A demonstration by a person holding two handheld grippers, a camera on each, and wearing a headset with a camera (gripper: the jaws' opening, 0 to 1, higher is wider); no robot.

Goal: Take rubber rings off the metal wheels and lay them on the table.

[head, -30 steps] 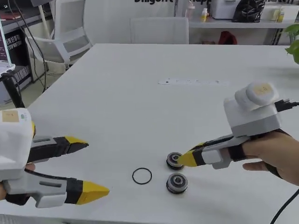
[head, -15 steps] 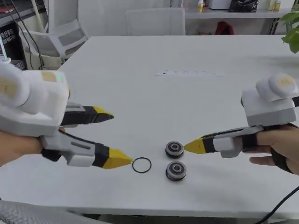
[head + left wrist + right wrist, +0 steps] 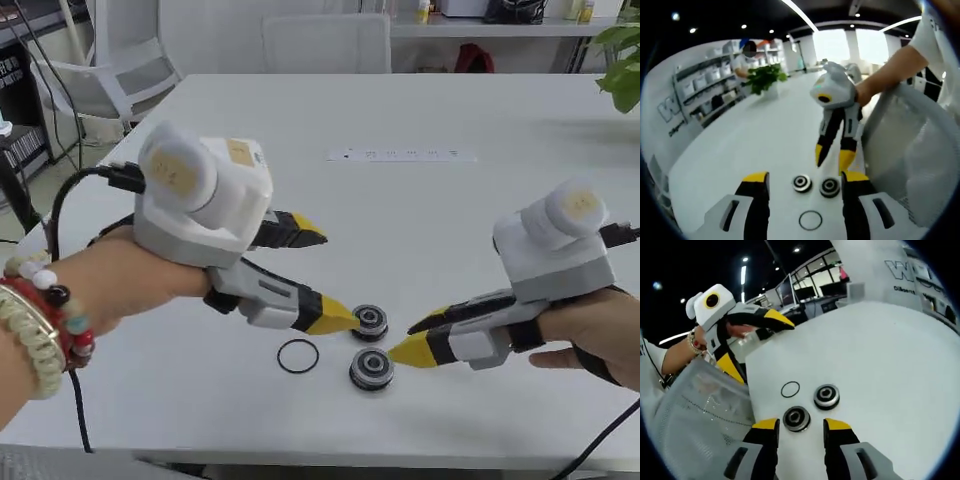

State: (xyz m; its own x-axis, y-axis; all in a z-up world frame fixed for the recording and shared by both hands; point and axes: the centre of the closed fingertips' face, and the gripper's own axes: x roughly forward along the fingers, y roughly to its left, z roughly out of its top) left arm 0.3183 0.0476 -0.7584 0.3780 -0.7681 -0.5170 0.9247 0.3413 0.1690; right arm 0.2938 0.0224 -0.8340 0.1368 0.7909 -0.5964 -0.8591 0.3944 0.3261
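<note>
Ring: loose, flat on tabletop, just left of near wheel.
Near wheel: lying flat, just beside right jaw tips.
Far wheel: lying flat, just beside lower left jaw tip.
Left hand-held gripper: jaws spread, empty.
Right hand-held gripper: jaws spread, empty.

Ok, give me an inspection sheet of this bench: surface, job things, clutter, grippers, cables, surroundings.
Surface: white table, plain.
Job's things: far wheel and near wheel close together, both dark-rimmed; one rubber ring flat on the table, left of them.
Clutter: white strip mid-table.
Grippers: left gripper open, lower tip beside far wheel; right gripper open, empty, pointing at near wheel.
Cables: black cable from left gripper; second cable at the right hand.
Surroundings: chair and plant beyond the table.
</note>
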